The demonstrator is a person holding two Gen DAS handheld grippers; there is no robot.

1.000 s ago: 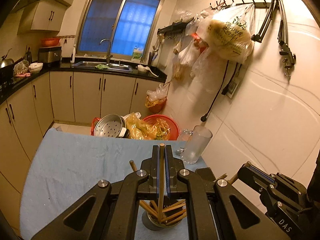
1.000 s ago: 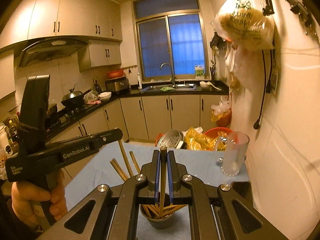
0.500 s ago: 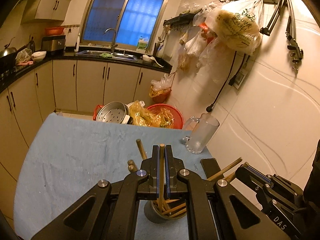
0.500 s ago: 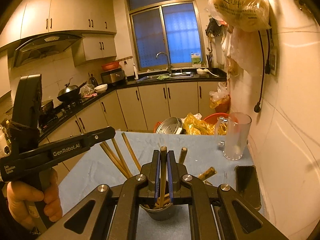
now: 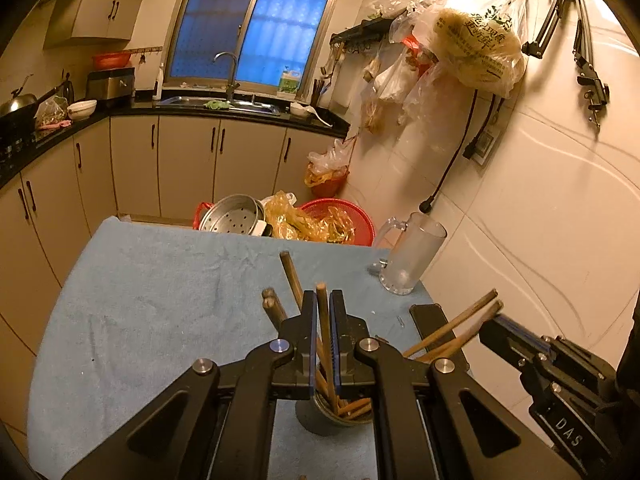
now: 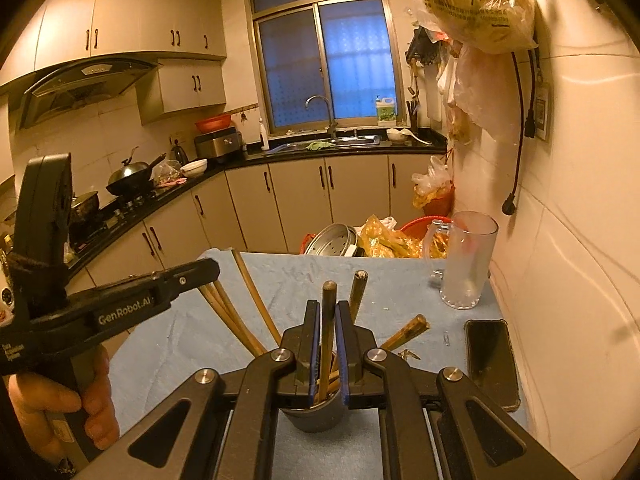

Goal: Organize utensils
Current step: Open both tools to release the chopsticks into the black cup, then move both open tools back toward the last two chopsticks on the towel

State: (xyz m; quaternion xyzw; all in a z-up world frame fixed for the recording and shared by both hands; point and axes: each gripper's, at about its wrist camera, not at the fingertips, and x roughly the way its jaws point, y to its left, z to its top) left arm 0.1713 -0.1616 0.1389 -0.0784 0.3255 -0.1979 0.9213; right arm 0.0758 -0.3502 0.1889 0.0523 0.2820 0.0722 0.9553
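A small dark metal cup (image 5: 340, 416) stands on the blue cloth near the front and holds several wooden chopsticks that fan out. My left gripper (image 5: 323, 300) is shut on one upright chopstick (image 5: 325, 328) whose lower end is in the cup. My right gripper (image 6: 328, 312) is shut on another upright chopstick (image 6: 328, 320), its lower end in the same cup (image 6: 316, 416). Each gripper shows in the other's view, the right one (image 5: 520, 344) beside the cup, the left one (image 6: 132, 300) held by a hand.
A glass mug (image 6: 466, 264) stands at the table's far right, a black phone (image 6: 490, 360) lies near the right edge. Beyond the table's far edge are a metal steamer (image 5: 234, 216) and a red basket (image 5: 340, 220). The wall is close on the right.
Both grippers have moved down, each with its chopstick, so the chopsticks sit deeper in the cup. The other chopsticks in the cup now stick up higher in both views.
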